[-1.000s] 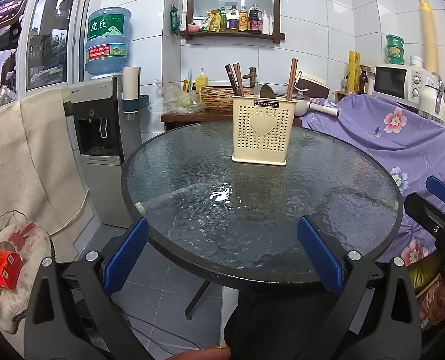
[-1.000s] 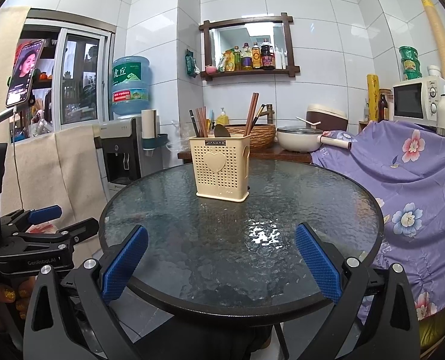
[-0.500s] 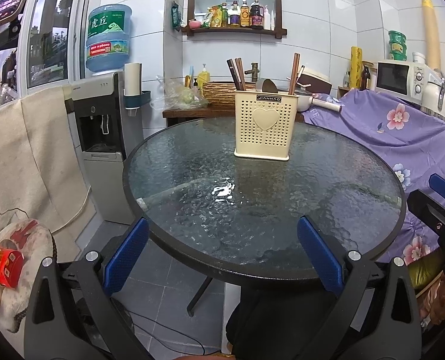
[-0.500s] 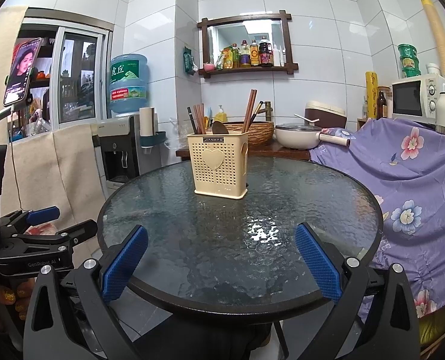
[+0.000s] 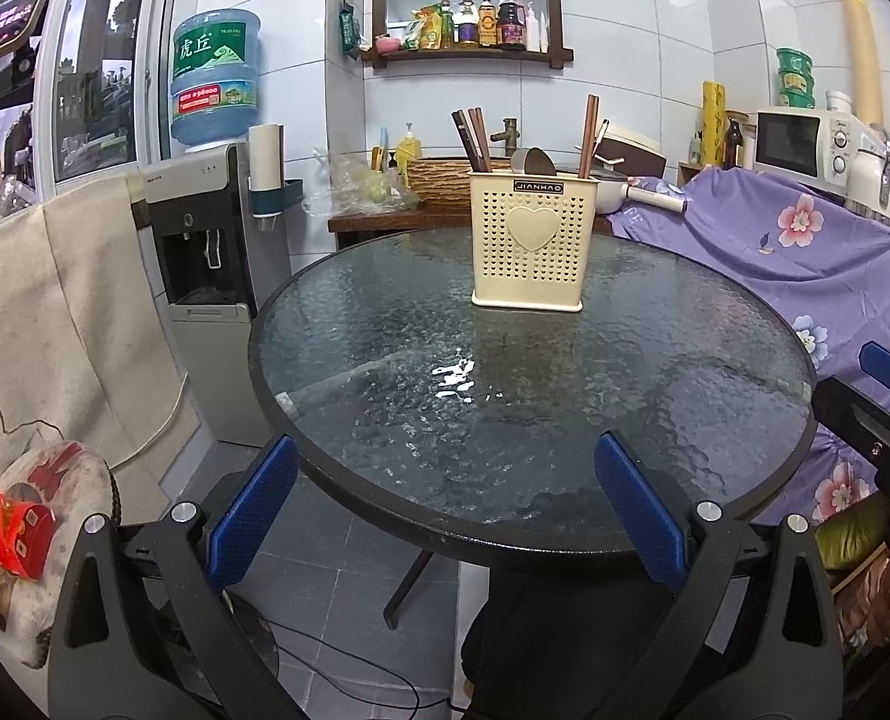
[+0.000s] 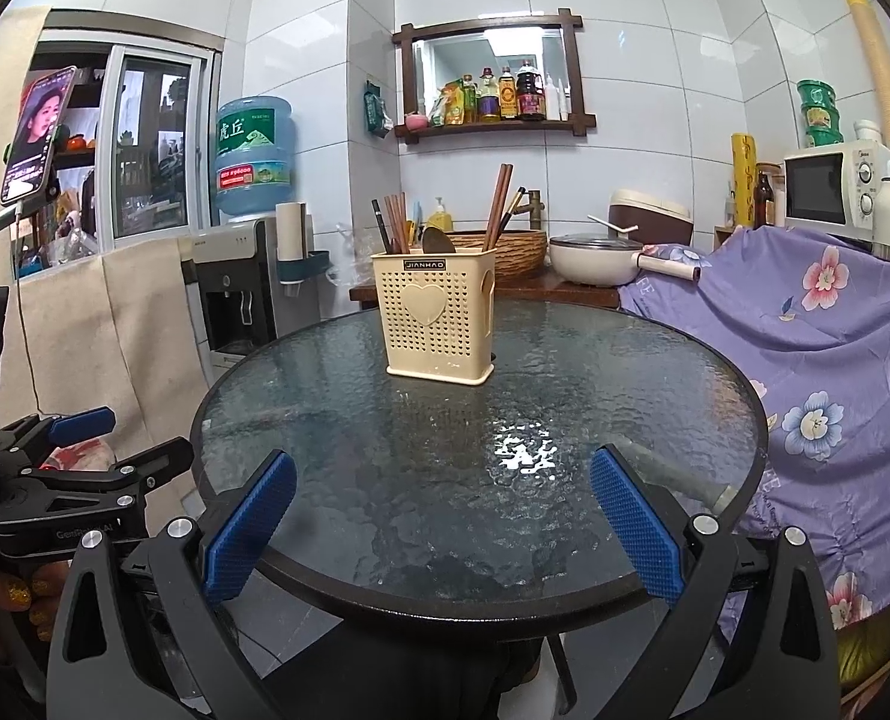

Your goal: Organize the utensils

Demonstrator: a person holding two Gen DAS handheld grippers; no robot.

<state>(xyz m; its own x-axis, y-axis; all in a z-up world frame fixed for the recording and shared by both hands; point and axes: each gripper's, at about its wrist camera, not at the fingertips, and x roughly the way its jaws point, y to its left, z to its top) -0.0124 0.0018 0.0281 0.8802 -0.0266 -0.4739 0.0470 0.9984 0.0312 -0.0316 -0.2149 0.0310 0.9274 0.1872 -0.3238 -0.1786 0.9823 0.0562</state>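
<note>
Two spread, empty hand-held grippers, left, right, holder's side slot only in right view

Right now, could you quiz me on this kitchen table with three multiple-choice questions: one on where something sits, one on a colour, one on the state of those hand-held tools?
1. Where does the utensil holder stand?
A. on the glass table
B. on the wall shelf
C. on the floor

2. What colour is the holder?
A. red
B. cream
C. black

3. How are the left tool and right tool?
A. both shut on chopsticks
B. one open, one shut
C. both open and empty

Answers: 1 A, its base rests on the glass top toward the far side. 2 B, its perforated wall with the heart is cream. 3 C, each view shows blue pads spread wide with nothing between.
</note>
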